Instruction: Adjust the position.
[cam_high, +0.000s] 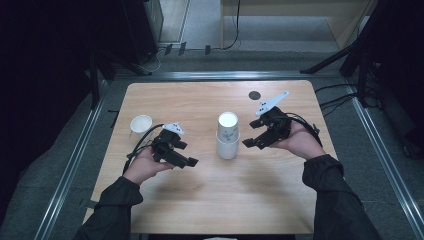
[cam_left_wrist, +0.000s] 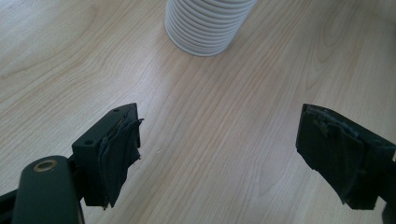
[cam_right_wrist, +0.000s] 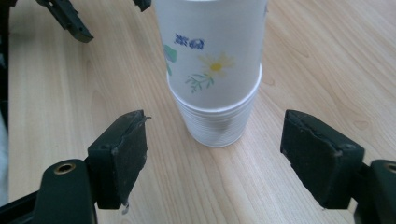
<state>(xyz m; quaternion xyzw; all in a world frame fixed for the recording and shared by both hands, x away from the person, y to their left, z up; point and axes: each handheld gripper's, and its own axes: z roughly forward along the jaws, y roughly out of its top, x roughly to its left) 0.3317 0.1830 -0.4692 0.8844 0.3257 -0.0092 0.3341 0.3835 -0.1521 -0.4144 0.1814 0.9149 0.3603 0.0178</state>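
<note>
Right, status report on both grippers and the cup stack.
Left gripper open, empty, left of the paper cup stack. Right gripper open, empty, at its right. Stack upright mid-table. Single paper cup far left; nothing between.

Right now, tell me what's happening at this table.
A person holds a gripper in each hand on either side of a stack of white paper cups, whose top cup is printed with flowers, in the middle of the light wooden table. The left gripper and the right gripper both point at the stack with jaws open, touching nothing. A single white paper cup stands apart near the table's left edge.
</note>
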